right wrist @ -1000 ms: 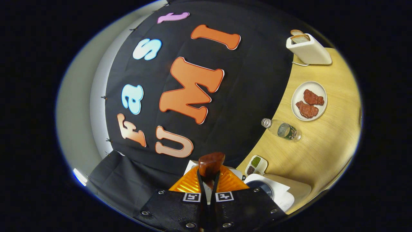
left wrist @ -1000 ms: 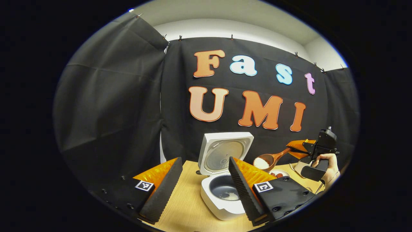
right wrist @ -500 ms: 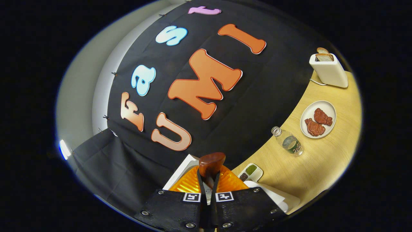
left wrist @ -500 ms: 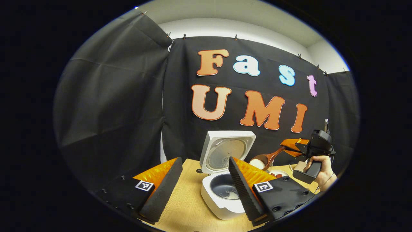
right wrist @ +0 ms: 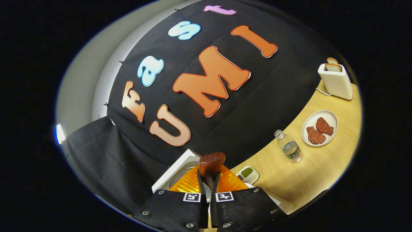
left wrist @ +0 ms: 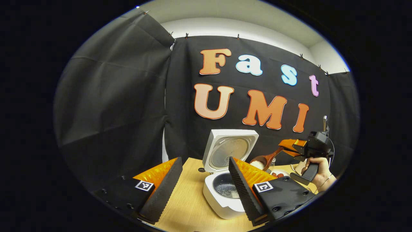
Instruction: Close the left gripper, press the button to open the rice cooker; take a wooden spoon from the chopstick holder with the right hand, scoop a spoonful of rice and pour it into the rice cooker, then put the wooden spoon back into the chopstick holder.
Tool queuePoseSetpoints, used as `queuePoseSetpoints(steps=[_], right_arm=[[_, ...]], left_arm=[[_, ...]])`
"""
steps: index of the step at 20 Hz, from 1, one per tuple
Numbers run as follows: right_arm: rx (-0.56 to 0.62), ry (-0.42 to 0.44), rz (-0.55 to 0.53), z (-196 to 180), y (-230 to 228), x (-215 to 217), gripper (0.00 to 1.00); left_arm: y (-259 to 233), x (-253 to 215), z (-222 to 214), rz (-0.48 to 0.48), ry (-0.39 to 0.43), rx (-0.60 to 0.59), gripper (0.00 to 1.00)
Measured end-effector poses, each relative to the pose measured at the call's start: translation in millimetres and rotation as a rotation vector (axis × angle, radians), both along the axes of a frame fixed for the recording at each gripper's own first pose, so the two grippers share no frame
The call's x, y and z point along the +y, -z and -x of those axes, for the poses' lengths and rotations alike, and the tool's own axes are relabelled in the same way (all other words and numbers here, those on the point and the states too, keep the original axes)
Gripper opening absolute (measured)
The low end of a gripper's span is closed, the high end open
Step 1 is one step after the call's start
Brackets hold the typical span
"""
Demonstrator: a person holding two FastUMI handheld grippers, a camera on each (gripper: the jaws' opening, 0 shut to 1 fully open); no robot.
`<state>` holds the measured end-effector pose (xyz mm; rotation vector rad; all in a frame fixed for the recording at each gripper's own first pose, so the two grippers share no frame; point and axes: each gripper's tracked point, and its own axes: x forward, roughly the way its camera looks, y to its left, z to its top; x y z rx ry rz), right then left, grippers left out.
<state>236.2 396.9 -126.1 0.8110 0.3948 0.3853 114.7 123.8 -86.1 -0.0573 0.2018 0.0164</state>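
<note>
While the right tongs, pinching the wooden spoon, are swinging its rice lower toward the open rice cooker at five o'clock, the left tongs are staying spread

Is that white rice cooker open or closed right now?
Open: the rice cooker has its lid tilted up, exposing the dark inner pot.

1. Staged recording booth: black cloth wall clipped along its upper edge, plain white room wall above.
2. Kitchen props on a wooden table, right of frame: toaster, plate, water bottle.
</note>
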Motion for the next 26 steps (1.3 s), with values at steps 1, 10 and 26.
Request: queuePoseSetpoints(steps=[1, 10, 26], right_arm=[[-0.009, 0.000, 0.009, 0, -1, 1, 0.02], [-0.048, -0.009, 0.073, 2, 2, 9, 0.02], [-0.139, -0.038, 0.187, 2, -3, 26, 0.02]], left_arm=[[0, 0, 0, 0.000, 0.001, 0.001, 0.98], [3, 3, 1, -0.007, 0.001, 0.006, 0.98], [9, 16, 3, -0.005, -0.015, 0.016, 0.98]])
